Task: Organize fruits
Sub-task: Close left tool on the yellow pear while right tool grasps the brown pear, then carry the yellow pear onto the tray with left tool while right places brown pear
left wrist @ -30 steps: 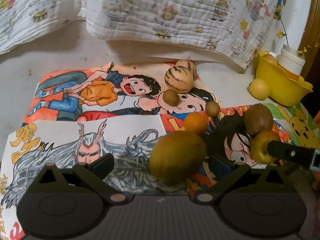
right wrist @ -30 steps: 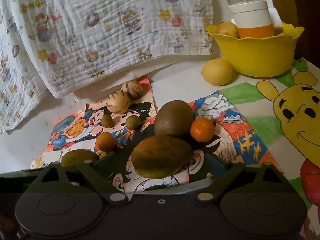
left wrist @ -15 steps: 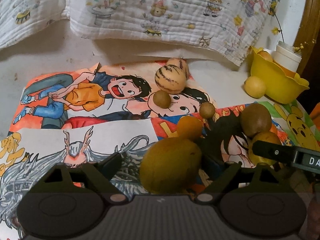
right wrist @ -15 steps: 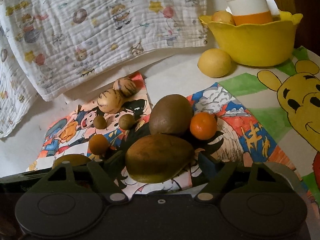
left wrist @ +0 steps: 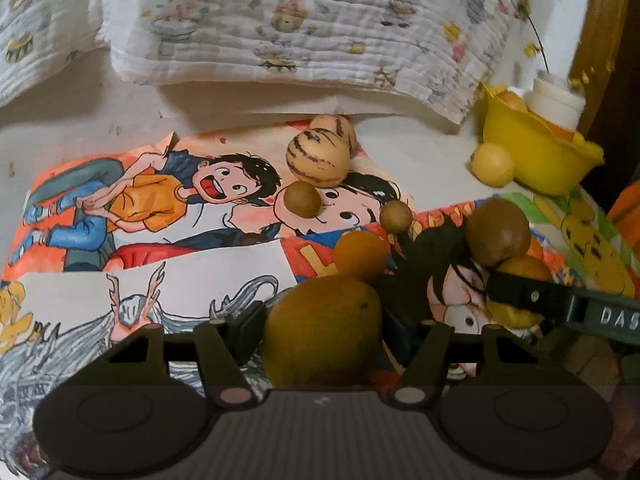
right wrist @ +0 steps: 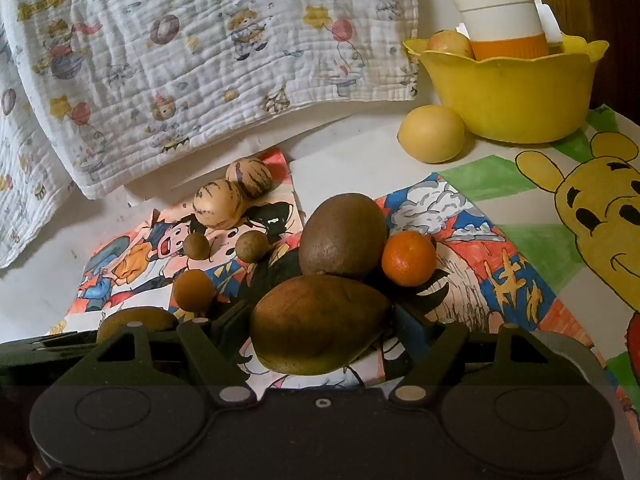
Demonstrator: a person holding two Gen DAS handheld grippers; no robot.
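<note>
left gripper (left wrist: 322, 320): jaws closing around yellow-green oval mango (left wrist: 322, 330)
right gripper (right wrist: 320, 326): jaws closing around brown-green pointed mango (right wrist: 318, 322)
contact: cannot tell

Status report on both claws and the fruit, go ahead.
Left claw closing around a yellow-green oval mango. Right claw closing around a brownish oval mango. Brown egg-shaped fruit and small orange tangerine crowd just behind.
</note>
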